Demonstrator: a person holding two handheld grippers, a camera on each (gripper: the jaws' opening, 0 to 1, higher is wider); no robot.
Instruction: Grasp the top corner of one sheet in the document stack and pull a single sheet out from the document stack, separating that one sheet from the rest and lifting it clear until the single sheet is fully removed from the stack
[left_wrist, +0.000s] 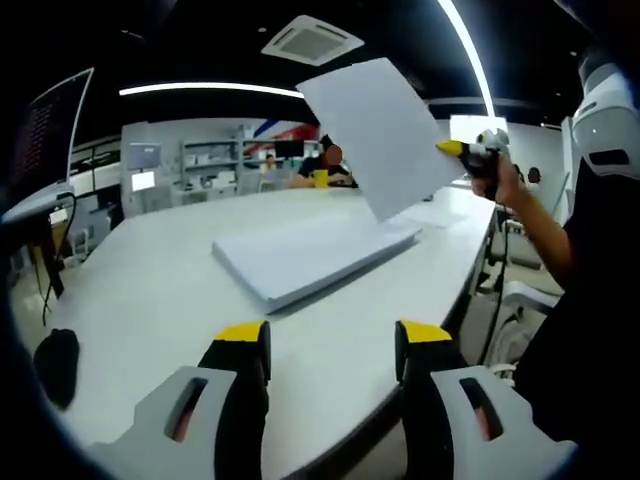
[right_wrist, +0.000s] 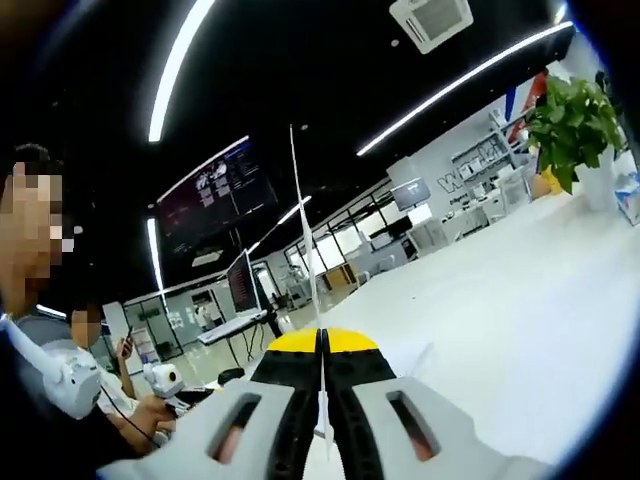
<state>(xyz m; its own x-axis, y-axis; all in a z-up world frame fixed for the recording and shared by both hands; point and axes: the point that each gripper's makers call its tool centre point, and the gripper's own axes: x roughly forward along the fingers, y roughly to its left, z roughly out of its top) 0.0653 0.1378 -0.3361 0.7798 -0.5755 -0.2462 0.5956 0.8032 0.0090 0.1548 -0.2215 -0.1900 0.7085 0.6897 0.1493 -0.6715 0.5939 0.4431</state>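
A broad white tabletop with a rounded edge (left_wrist: 150, 300) is spread across the left gripper view. On it, toward the far side, a thick rectangular stack of white paper documents (left_wrist: 310, 255) is laid flat. Above the stack and clear of it, a single white paper sheet (left_wrist: 385, 130) is held tilted in the air, its lower edge seen near the stack's far corner but not touching it. The sheet is pinched at one corner by the yellow-tipped right gripper (left_wrist: 462, 150), which is seen in a person's hand (left_wrist: 500, 175) at the right of the left gripper view.

In the right gripper view, the same sheet (right_wrist: 300, 220) is seen edge-on as a thin white line rising from between the jaws of the right gripper (right_wrist: 322, 340), which are closed tight on it with no gap visible.

The left gripper (left_wrist: 332, 340), grey with yellow-and-black tips, is held above the near edge of the tabletop, its jaws spread wide apart with nothing between them.

A small black object (left_wrist: 57, 365) is lain on the table at the left. A green potted plant (right_wrist: 570, 125) is stood at the upper right of the right gripper view.
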